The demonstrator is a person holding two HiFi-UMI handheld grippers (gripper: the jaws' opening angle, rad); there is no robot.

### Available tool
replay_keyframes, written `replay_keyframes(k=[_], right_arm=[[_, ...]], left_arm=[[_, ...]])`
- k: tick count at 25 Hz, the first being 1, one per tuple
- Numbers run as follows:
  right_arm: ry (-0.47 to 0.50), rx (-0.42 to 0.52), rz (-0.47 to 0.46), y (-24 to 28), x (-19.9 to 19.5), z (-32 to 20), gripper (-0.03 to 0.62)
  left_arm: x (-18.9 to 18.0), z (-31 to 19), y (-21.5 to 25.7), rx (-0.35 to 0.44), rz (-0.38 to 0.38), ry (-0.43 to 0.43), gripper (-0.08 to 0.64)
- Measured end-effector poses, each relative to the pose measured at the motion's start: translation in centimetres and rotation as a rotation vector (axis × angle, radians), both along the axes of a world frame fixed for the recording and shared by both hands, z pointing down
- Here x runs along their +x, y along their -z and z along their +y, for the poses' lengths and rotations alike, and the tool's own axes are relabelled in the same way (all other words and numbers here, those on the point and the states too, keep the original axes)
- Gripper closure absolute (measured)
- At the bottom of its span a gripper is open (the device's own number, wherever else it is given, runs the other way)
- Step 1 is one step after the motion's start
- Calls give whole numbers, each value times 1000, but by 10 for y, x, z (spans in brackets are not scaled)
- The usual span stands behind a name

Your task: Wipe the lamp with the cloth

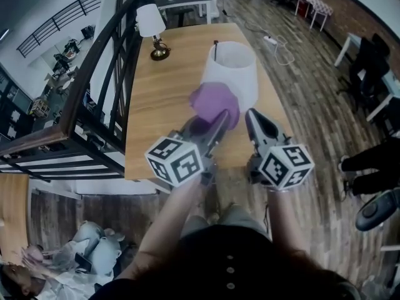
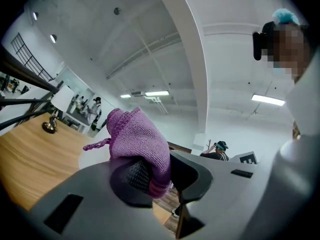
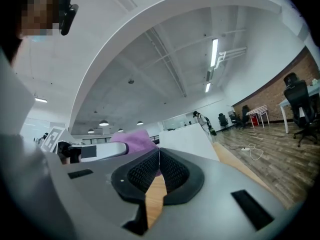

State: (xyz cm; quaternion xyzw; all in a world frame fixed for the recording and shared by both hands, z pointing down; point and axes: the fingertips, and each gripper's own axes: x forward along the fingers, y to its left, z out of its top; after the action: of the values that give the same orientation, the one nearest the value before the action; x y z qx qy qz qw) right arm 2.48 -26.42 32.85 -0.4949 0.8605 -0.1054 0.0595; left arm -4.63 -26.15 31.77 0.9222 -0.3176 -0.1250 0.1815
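At the lower centre of the head view, two grey handheld grippers are held side by side over the near edge of a long light-wood table [image 1: 159,114]. The left gripper [image 1: 223,119] is seen clamped on a purple knitted cloth [image 1: 215,103], its jaws pinched onto a fold that bunches up above the pads in the left gripper view [image 2: 137,136]. The right gripper [image 1: 252,115] is held just beside it at the right, jaws pressed together with nothing between them. Just beyond, at frame centre, the cloth is seen against the lower left side of the white drum-shaded lamp [image 1: 234,70]. Farther back, at the upper left, a small white-shaded lamp on a brass base [image 1: 153,30] is set on the table beside a black metal railing [image 1: 94,74].
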Motion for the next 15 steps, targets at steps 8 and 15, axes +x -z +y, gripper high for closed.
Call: replay_keyframes(k=[8,15], right_arm=[[50,-17,54,-3,2,-5,580],[80,-39,102,-10,4,-6,580]], left_arm=[[-8,-1,-13,2,-60,71,479],[-2,0,-15,-2,-71,119,479]])
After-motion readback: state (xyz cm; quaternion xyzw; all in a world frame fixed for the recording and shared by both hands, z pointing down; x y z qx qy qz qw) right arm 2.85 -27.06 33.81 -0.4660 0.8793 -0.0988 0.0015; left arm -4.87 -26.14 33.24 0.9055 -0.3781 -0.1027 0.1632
